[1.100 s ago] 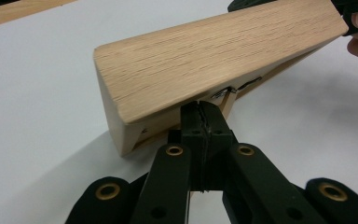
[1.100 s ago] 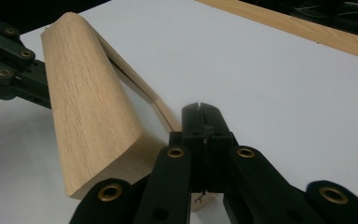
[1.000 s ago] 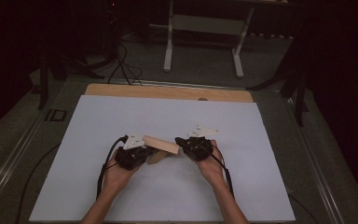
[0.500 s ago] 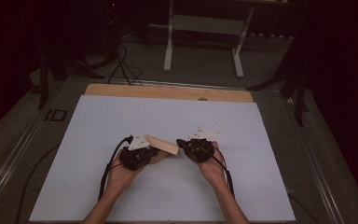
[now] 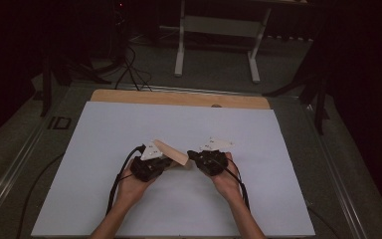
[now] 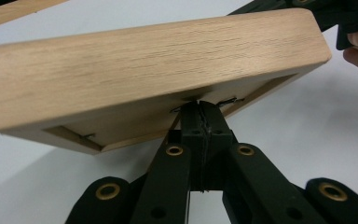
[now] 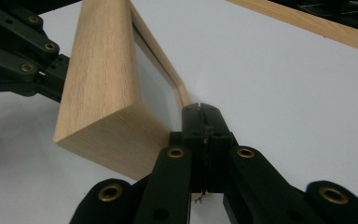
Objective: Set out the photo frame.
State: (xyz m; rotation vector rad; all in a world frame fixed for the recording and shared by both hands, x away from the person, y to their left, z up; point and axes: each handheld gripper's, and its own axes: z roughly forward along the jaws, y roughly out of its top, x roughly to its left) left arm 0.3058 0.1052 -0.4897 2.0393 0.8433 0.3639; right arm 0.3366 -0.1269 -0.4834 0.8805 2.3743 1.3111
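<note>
In the high view, a white sheet (image 5: pixel 278 149) is seen spread over the table, with a strip of bare wood (image 5: pixel 179 97) exposed along its far edge. Near the middle of the sheet, a little toward the person's side, a pale wooden frame (image 5: pixel 171 152) is held tilted off the surface between the two tools. The left gripper (image 5: pixel 166 162) is brought in from the frame's left, the left hand (image 5: pixel 132 181) wrapped under its black body with the forearm angled inward. The right gripper (image 5: pixel 191 155) is brought in from the frame's right by the right hand (image 5: pixel 224 177), the wrist bent slightly inward. A pale three-cornered plate is carried on top of each tool.

In the left gripper view, the frame (image 6: pixel 154 65) is shown from its outer edge: a broad band of light, straight-grained wood with rounded corners, its recessed underside fixed with small metal staples. The black jaws are pressed together on the lower rim, at the frame's middle. The other tool's black linkage is met at the frame's far right corner.

In the right gripper view, the frame (image 7: pixel 102 88) is seen end-on, a thick smooth wooden bar with a thin inner lip around a pale panel. The jaws are clenched just beside the near corner; whether the lip is caught between them cannot be told.
</note>
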